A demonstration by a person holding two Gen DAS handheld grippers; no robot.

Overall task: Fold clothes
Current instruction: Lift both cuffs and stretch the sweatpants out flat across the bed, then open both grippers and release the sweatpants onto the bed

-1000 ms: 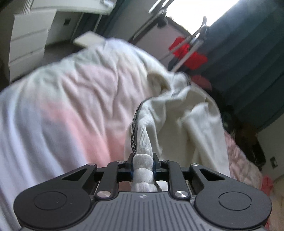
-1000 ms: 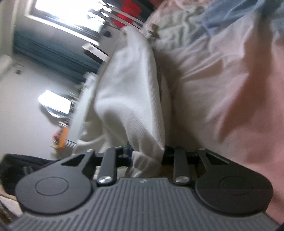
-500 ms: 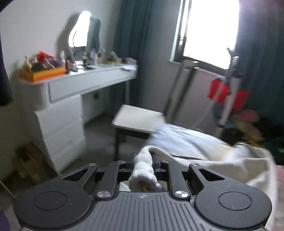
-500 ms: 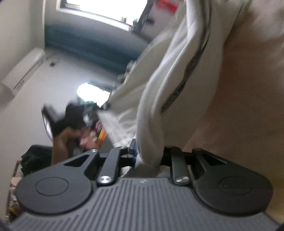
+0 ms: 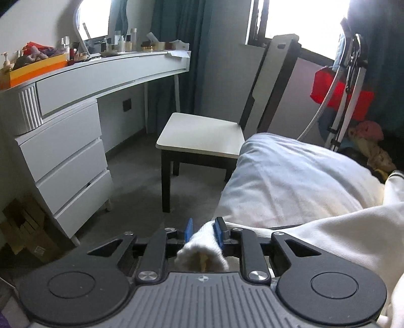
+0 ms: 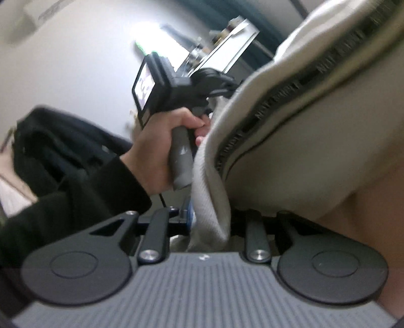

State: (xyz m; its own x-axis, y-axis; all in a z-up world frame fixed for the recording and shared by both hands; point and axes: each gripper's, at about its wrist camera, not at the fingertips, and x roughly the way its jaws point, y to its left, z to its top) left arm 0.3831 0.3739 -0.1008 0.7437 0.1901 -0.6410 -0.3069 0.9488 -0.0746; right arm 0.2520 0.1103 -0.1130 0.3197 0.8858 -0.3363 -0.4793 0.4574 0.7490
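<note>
left tool (image 5: 204, 230) clamps cream garment (image 5: 341, 234) cuff, jaws just eased | right tool (image 6: 209, 222) grips its ribbed hem, likewise | I've swung the garment off the bed (image 5: 290, 176); spread next

A white vanity (image 5: 83, 75) with drawers (image 5: 63, 161) and a mirror (image 5: 94, 17) is seen at ten o'clock, a chair (image 5: 202, 138) on grey carpet (image 5: 133, 191) at twelve, and a bright window (image 5: 303, 22) flanked by dark curtains (image 5: 174, 30) at one.
</note>
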